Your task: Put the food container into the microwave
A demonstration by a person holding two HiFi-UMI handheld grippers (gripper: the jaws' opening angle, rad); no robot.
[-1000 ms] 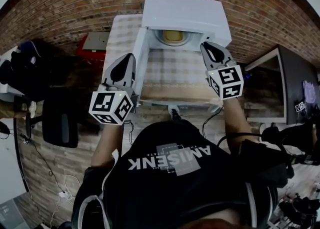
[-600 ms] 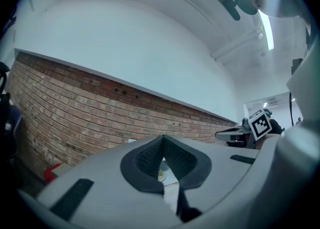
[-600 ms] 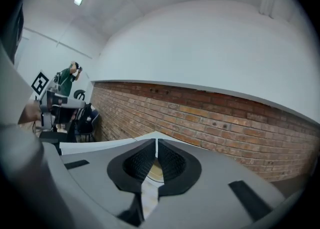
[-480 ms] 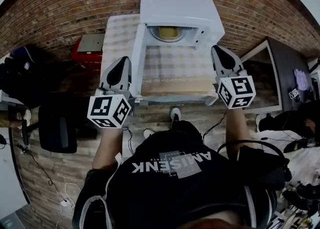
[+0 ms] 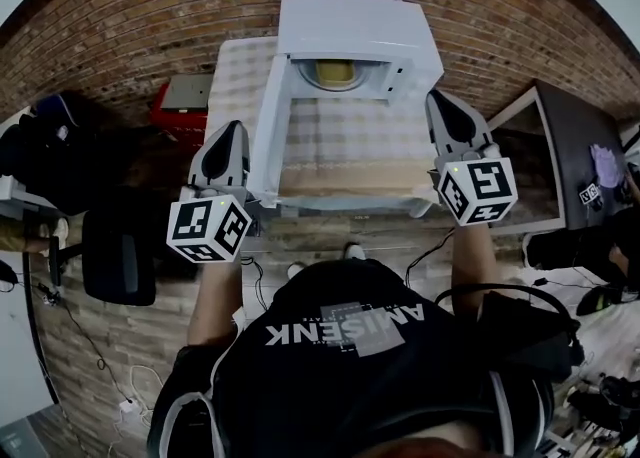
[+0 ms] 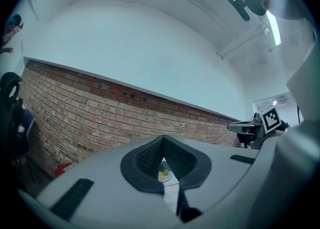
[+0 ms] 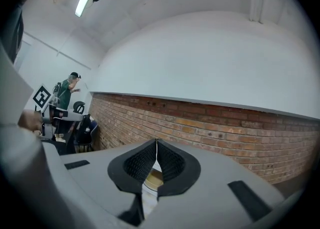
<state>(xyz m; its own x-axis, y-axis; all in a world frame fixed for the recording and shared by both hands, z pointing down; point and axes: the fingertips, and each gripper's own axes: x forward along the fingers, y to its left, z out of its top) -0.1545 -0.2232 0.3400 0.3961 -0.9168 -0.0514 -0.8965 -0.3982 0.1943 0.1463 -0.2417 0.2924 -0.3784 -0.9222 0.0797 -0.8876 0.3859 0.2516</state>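
Only writing I can read is the white print on the black shirt (image 5: 345, 326), upside down, looks like "AMISENK". A boxy white microwave (image 5: 355, 26) stands on the bench (image 5: 350, 136) with a checked cloth, door (image 5: 263, 136) swung open. The round yellowish food container (image 5: 338, 73) sits inside it. The left gripper (image 5: 236, 127) is closed on nothing. The right gripper (image 5: 437, 96) has just closed, also empty.

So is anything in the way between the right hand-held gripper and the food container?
Nothing visible does. The food container sits inside the microwave, whose door stands swung open at the left. Between it and the right hand-held gripper lies only bare tablecloth.
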